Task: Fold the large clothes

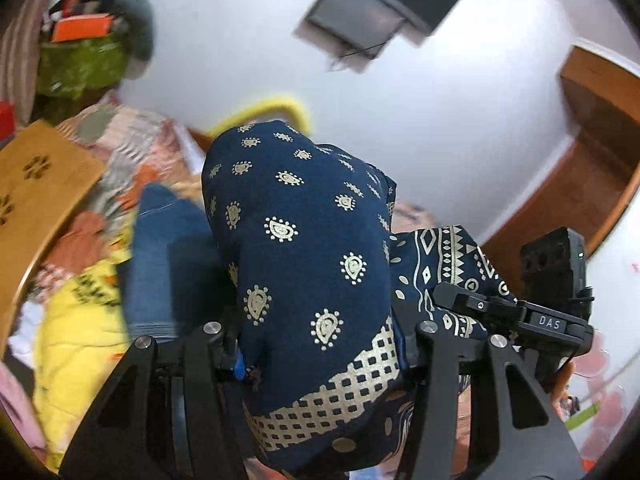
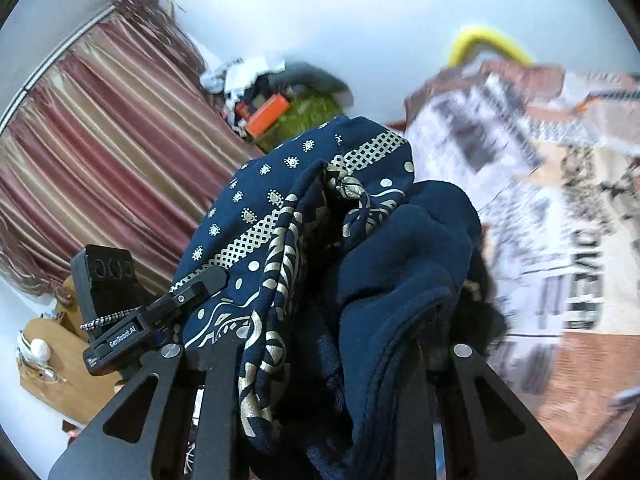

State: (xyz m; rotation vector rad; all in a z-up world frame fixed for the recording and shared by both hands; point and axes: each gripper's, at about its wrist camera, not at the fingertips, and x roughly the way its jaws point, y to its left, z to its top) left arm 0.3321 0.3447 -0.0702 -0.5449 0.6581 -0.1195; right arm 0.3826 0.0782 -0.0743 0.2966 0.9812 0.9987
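Observation:
A navy garment with a gold print [image 1: 304, 216] hangs bunched in the air between both grippers. In the left wrist view it fills my left gripper [image 1: 320, 332], which is shut on a thick fold that hides the fingertips. My right gripper [image 1: 452, 294] shows at the right of that view, clamped on the garment's patterned border. In the right wrist view the garment [image 2: 400, 248] spills over my right gripper [image 2: 320, 344], shut on a wad of it with plain navy lining showing. My left gripper [image 2: 208, 280] grips the cloth's edge at the left.
Below lies a bed with a patterned sheet [image 2: 540, 200], with a yellow garment [image 1: 80, 340] and blue jeans [image 1: 168, 248] on it. A wooden board with paw cut-outs [image 1: 36, 184] stands at the left. A striped curtain [image 2: 80, 152], a clutter pile [image 1: 84, 52] and a wooden door [image 1: 592, 152] surround.

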